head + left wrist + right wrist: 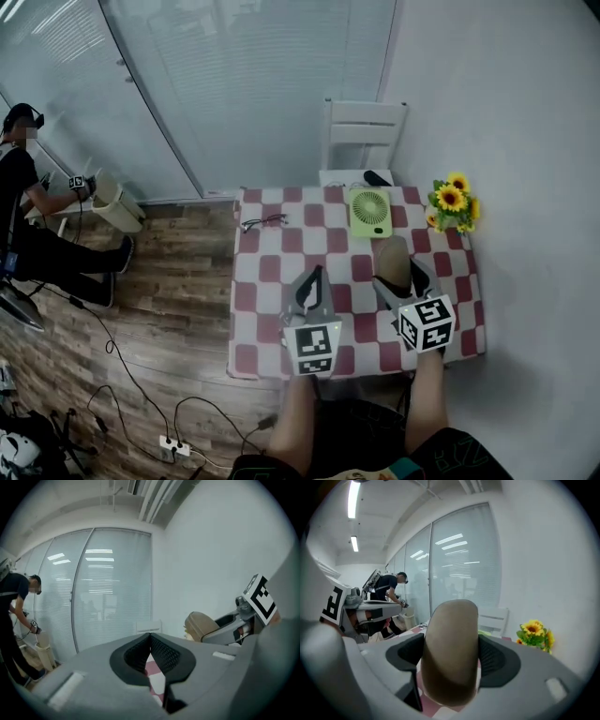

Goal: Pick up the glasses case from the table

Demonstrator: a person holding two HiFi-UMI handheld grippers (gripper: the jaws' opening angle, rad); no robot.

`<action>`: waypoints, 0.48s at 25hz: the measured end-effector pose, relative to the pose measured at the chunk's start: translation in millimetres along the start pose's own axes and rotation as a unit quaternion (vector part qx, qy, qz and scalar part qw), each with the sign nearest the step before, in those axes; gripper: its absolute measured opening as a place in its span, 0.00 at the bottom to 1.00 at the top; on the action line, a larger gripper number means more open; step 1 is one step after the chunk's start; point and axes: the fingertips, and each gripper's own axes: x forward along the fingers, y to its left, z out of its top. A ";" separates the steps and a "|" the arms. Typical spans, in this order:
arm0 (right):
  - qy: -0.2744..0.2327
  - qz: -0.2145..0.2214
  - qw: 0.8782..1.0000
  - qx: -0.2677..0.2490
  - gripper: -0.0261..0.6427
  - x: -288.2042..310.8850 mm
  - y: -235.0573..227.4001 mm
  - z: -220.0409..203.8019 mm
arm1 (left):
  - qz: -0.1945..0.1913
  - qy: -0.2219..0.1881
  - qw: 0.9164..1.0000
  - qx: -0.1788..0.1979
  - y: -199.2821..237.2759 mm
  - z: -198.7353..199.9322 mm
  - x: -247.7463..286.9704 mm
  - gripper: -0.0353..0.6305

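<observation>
The tan glasses case [451,651] stands on end between the jaws of my right gripper [452,660], which is shut on it and holds it above the checked table [281,272]. In the head view the glasses case [394,264] shows between the right gripper [401,278] jaws, over the table's right half. From the left gripper view the case [201,625] appears at the right, held up. My left gripper [310,284] hovers beside it over the table's middle, its jaws shut with the tips touching and nothing between them; the left gripper [150,651] shows the same.
A pair of glasses [263,223] lies at the table's far left. A green fan [370,212] and sunflowers [454,204] stand at the back right. A white chair [364,139] is behind the table. A person [37,234] sits at the left.
</observation>
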 end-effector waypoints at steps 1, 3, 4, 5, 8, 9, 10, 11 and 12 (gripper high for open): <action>-0.019 -0.004 1.000 0.006 0.58 -4.7 -3.8 8.5 | 0.004 -0.010 1.000 0.003 0.8 9.4 -1.4 0.07; -0.059 -0.011 0.998 0.021 0.58 -13.1 -12.6 26.1 | 0.013 -0.032 0.999 0.010 4.7 29.1 -3.0 0.07; -0.077 -0.015 0.997 0.029 0.58 -18.1 -17.4 33.3 | 0.017 -0.042 0.999 0.013 6.3 38.1 -4.4 0.07; -0.091 -0.019 0.995 0.036 0.58 -24.9 -22.2 38.6 | 0.021 -0.050 0.998 0.013 6.4 45.7 -7.0 0.07; -0.125 -0.034 0.991 0.036 0.58 -45.1 -35.7 54.6 | 0.029 -0.072 0.997 0.006 5.9 66.4 -14.1 0.07; -0.137 -0.038 0.989 0.032 0.58 -48.4 -39.4 62.2 | 0.031 -0.079 0.996 0.004 8.1 73.3 -14.3 0.07; -0.149 -0.042 0.988 0.028 0.58 -51.8 -42.4 68.4 | 0.033 -0.085 0.996 0.003 10.5 78.7 -15.0 0.07; -0.158 -0.047 0.986 0.026 0.58 -56.8 -44.9 72.2 | 0.035 -0.089 0.995 0.002 11.7 82.0 -16.8 0.07; -0.167 -0.053 0.984 0.025 0.58 -62.7 -46.9 74.8 | 0.037 -0.091 0.995 -0.001 11.8 84.0 -19.2 0.07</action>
